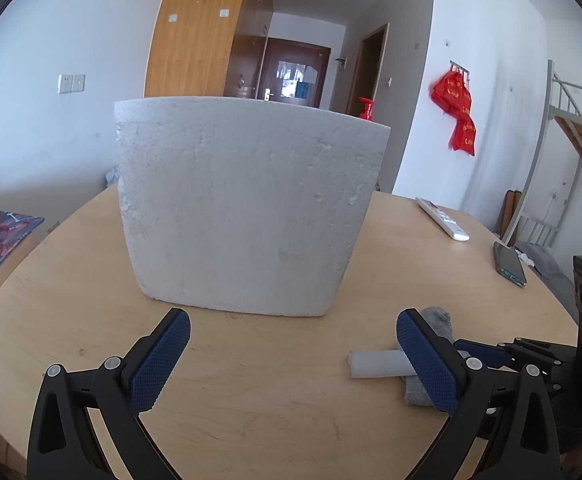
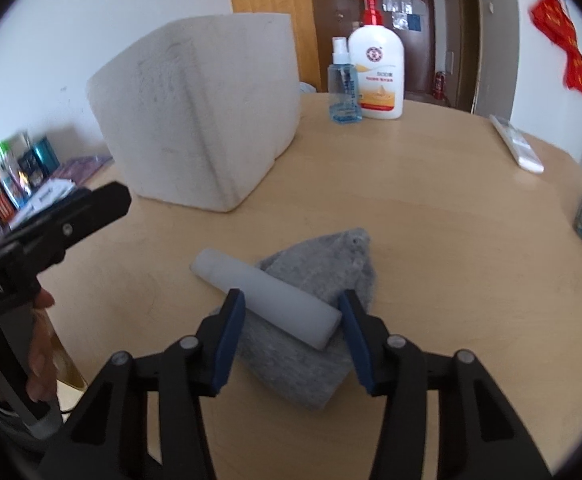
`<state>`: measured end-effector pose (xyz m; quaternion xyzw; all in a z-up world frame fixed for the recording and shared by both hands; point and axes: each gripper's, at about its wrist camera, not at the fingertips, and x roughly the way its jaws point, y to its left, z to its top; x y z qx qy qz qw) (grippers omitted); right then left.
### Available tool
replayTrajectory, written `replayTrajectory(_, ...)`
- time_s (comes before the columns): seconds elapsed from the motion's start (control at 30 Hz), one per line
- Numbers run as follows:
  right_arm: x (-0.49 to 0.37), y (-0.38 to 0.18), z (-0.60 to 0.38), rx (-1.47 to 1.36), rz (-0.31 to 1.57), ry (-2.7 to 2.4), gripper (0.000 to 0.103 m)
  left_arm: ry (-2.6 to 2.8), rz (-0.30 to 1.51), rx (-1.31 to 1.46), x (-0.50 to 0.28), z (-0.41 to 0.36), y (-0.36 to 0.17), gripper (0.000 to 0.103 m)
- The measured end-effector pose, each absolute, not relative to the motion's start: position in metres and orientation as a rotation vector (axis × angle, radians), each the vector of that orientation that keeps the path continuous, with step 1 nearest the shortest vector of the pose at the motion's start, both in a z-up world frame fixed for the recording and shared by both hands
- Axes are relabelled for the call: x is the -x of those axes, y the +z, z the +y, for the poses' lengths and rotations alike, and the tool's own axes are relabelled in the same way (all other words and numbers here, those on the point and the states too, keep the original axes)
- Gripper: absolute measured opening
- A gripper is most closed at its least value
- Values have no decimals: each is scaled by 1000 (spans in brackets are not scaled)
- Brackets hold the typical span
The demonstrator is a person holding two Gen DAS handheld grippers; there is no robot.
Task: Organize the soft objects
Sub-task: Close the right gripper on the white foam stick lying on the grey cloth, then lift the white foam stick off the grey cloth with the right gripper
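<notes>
Right wrist view: round pale wooden counter [image 2: 431,200] in white-walled room, bearing white foam box [image 2: 195,120]. White foam cylinder [image 2: 267,300] lies on grey felt pad [image 2: 319,280], long axis diagonal, far-left to near-right. Right claw [image 2: 291,312] half-open astride it, pads not touching; left claw [image 1: 291,344] wide, empty.

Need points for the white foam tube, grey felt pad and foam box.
white foam tube [image 2: 269,298], right wrist view, middle of its barrel.
grey felt pad [image 2: 323,272], right wrist view, bare patch beyond the tube.
foam box [image 1: 247,208], left wrist view, centre of its near wall.
</notes>
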<state>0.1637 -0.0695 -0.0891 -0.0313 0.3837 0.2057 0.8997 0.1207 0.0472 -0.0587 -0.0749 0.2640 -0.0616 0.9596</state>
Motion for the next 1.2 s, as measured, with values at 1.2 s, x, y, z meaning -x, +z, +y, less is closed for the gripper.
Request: replayTrajectory(1.2,-161,-86,-66,190,812,480,28,-237,603,185,-121,44,-65,103)
